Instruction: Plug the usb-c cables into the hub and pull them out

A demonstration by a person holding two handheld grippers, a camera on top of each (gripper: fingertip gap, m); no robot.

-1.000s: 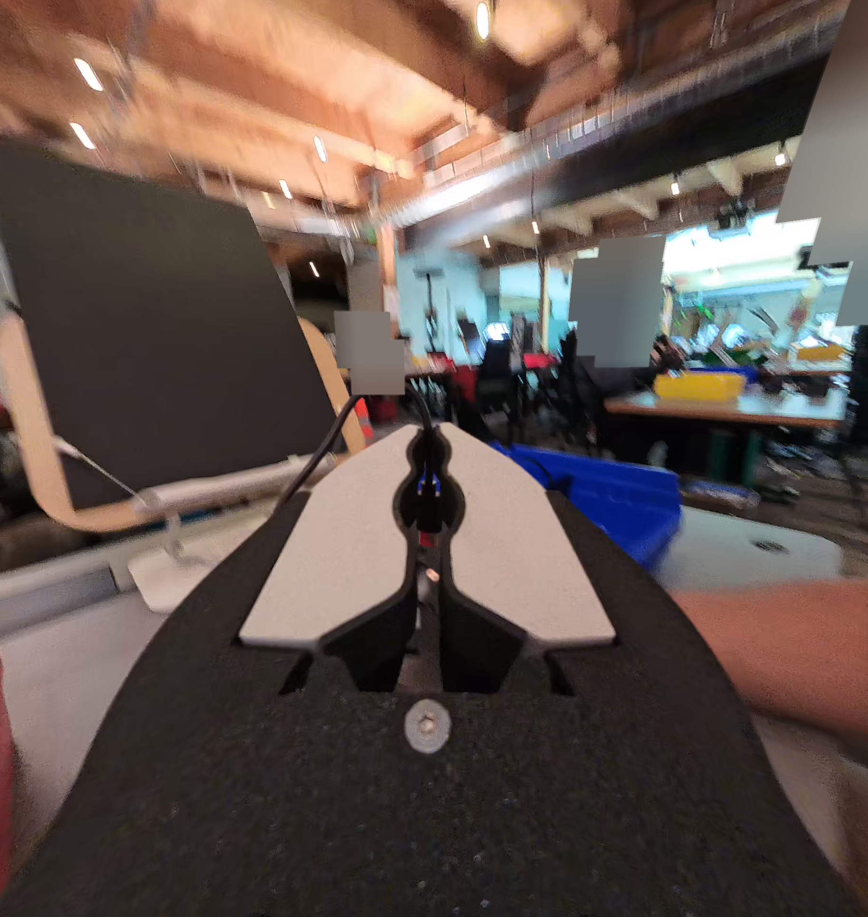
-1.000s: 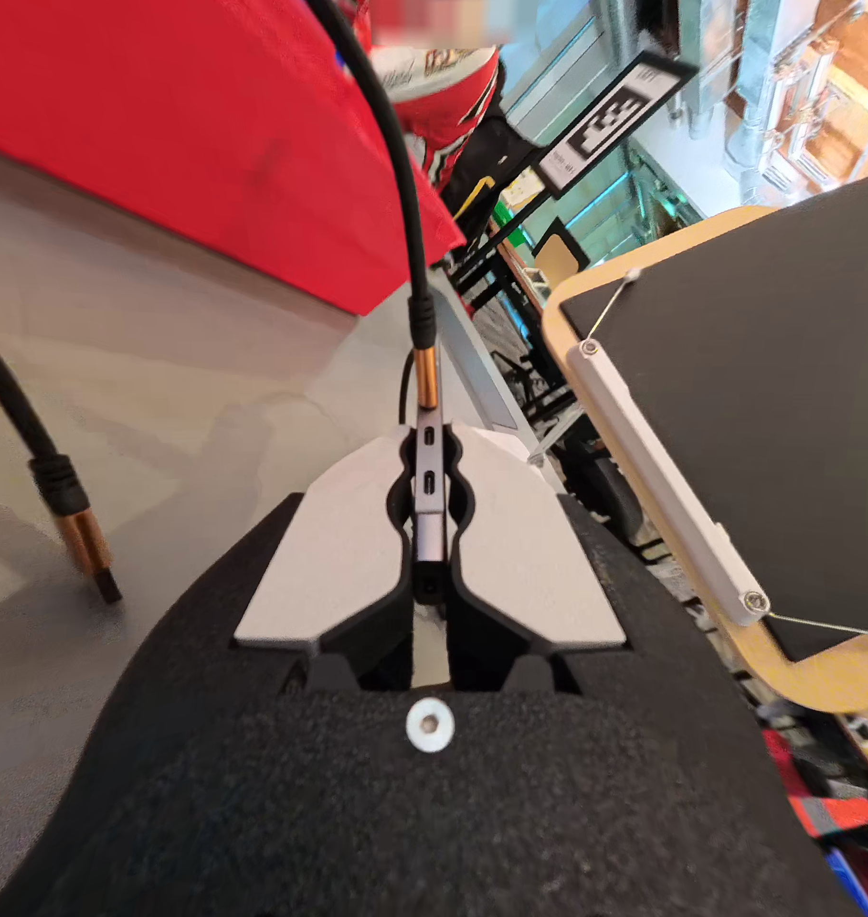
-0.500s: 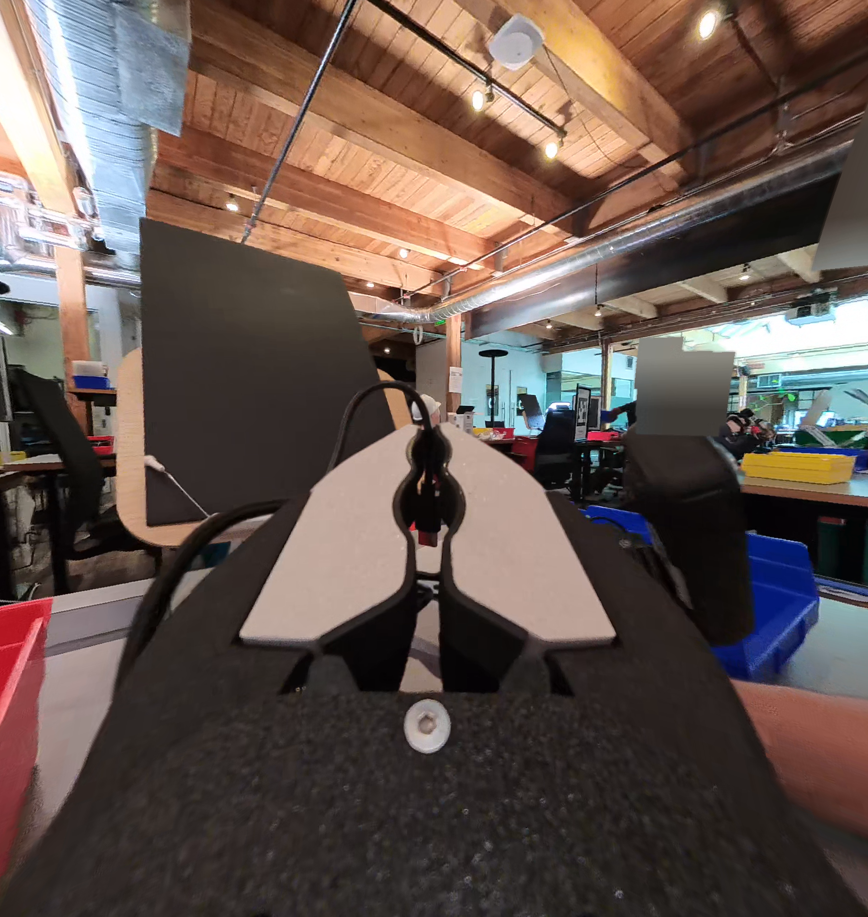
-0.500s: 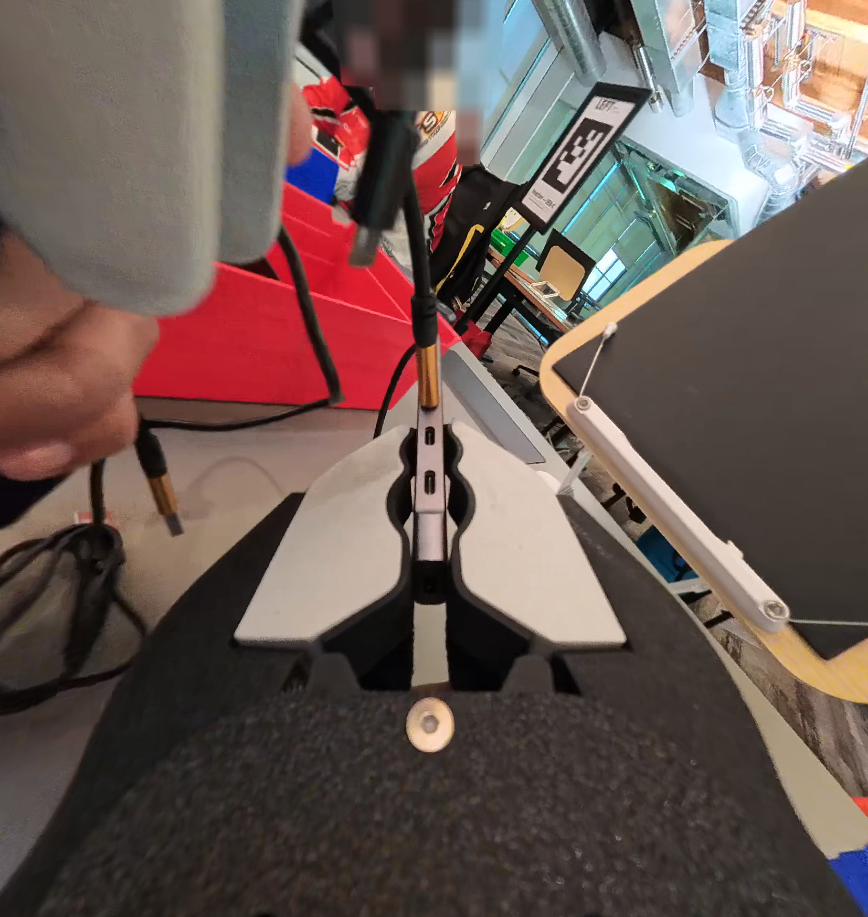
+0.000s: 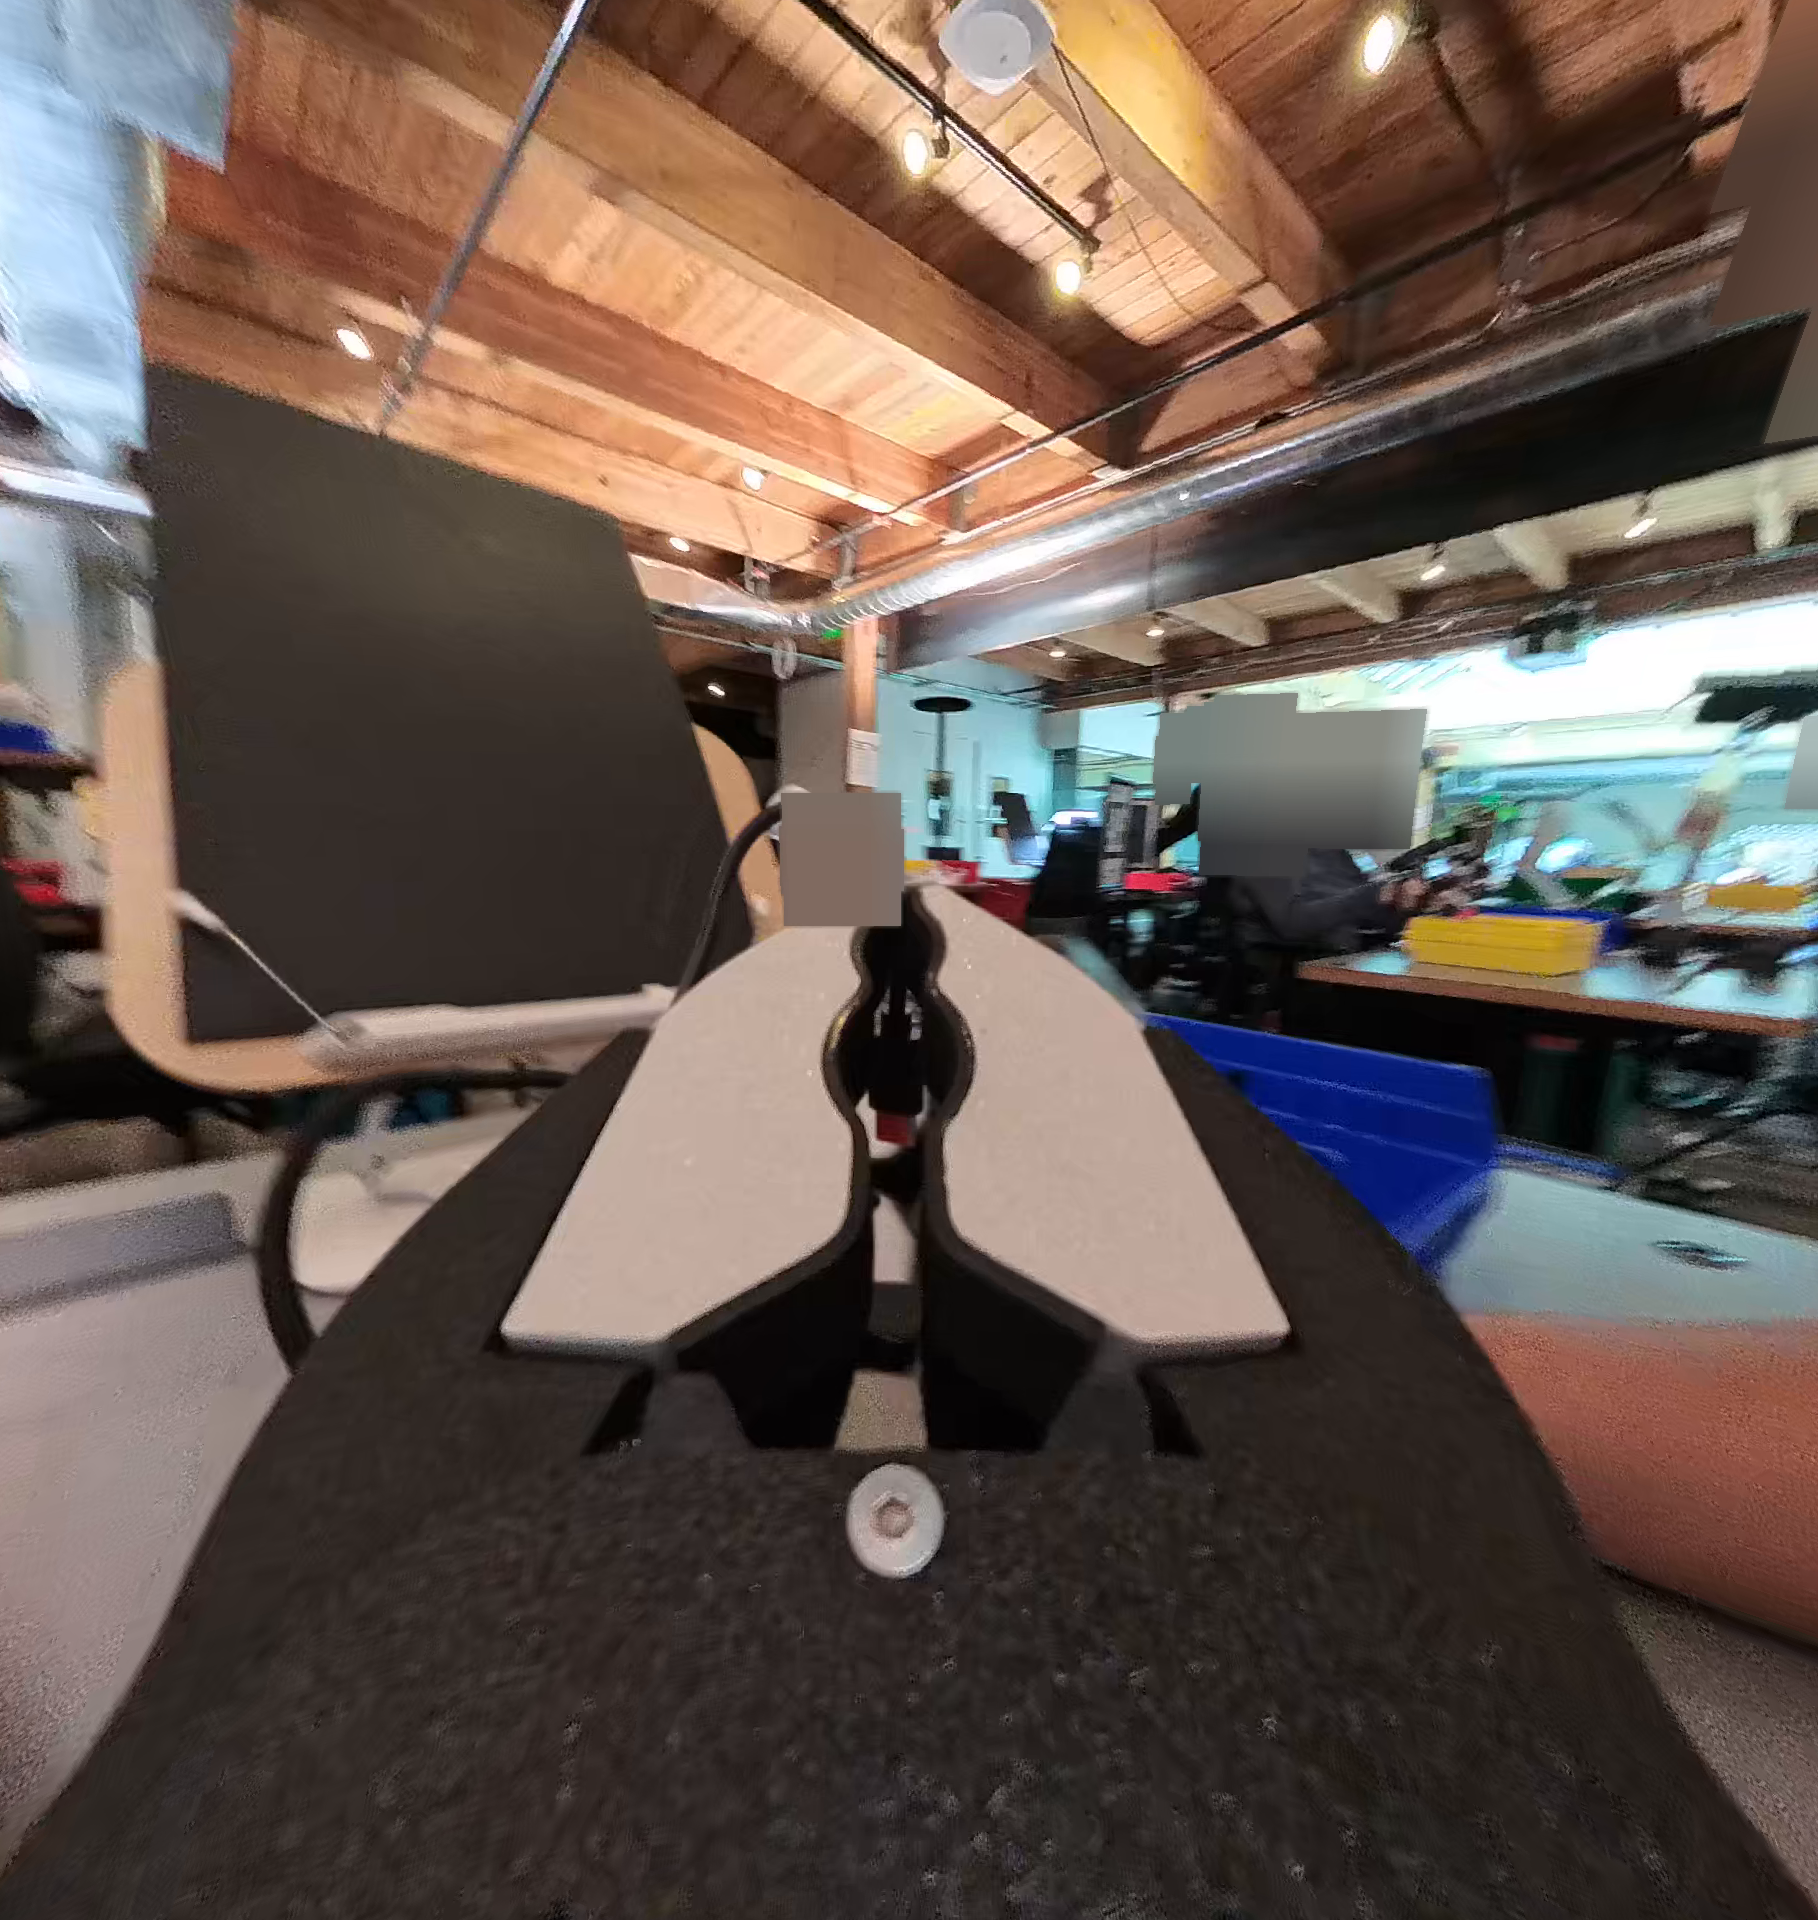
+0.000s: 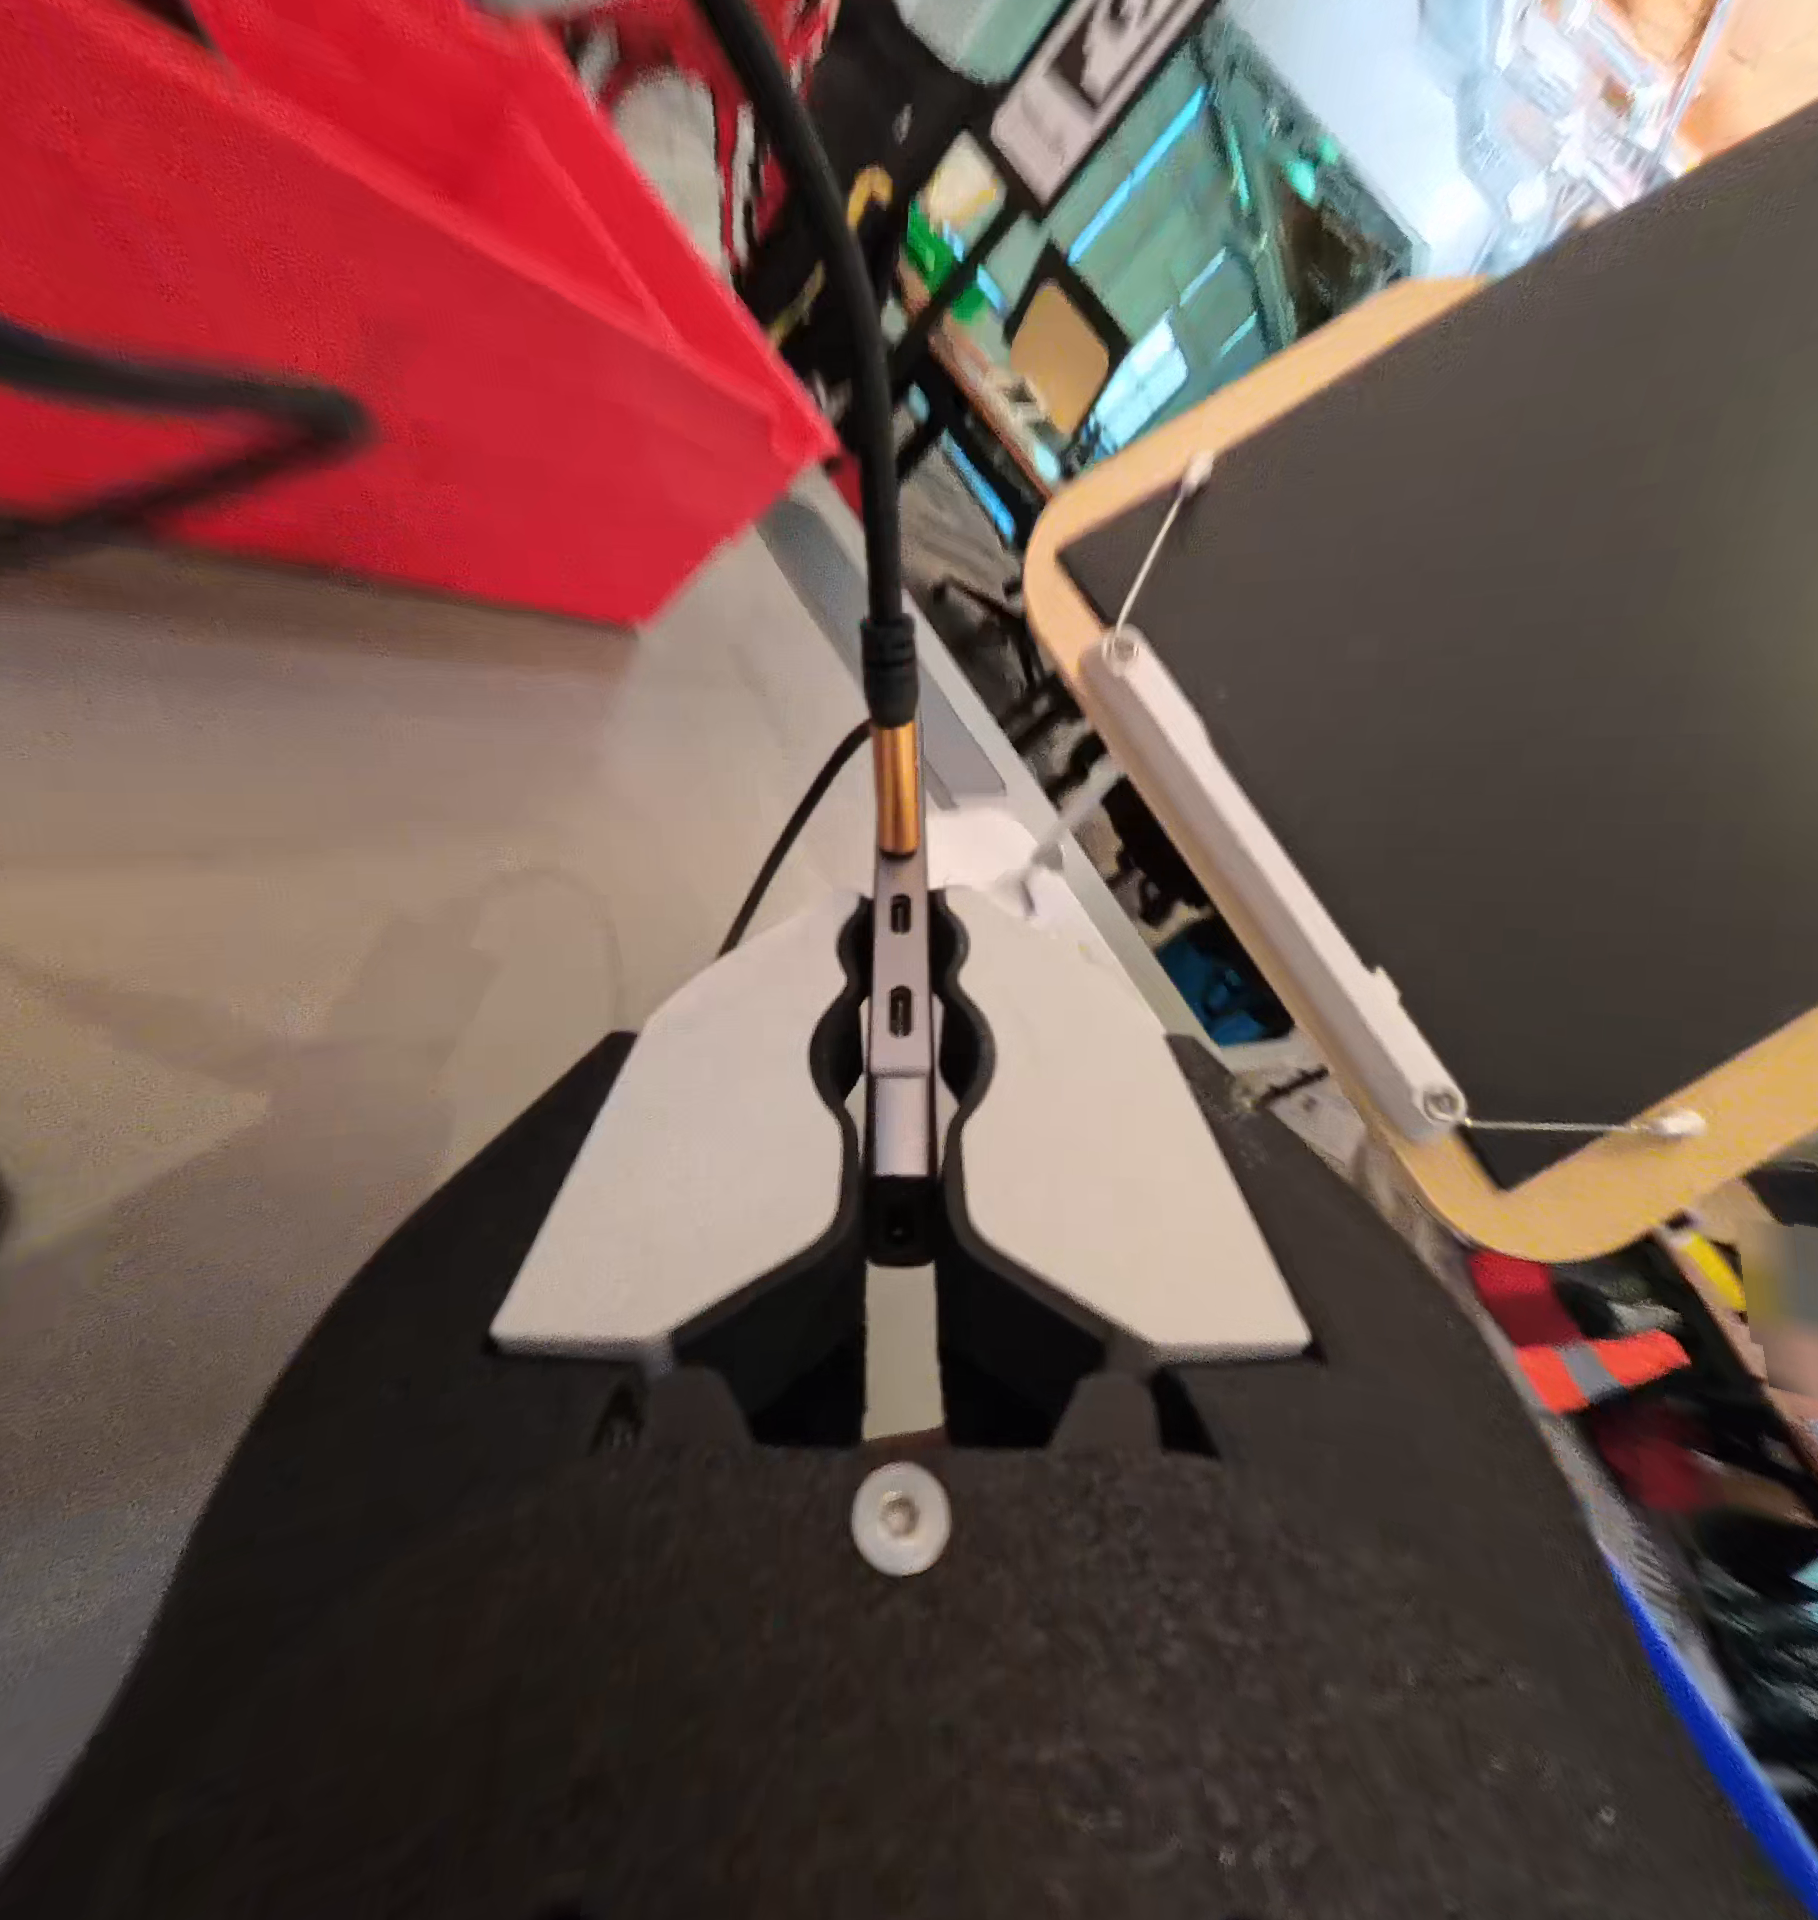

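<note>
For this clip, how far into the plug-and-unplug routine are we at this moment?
Done: one black cable with a gold-sleeved plug sits in the end of the slim grey metal hub, which the right gripper clamps. In hand: the left gripper pinches a black connector with a red tip, held up away from the hub. Left: two side ports are empty, and the unplugging remains.

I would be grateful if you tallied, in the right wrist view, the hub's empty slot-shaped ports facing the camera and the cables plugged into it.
Empty slot-shaped ports on the hub: 2
Cables plugged in: 1
Total: 3
</note>
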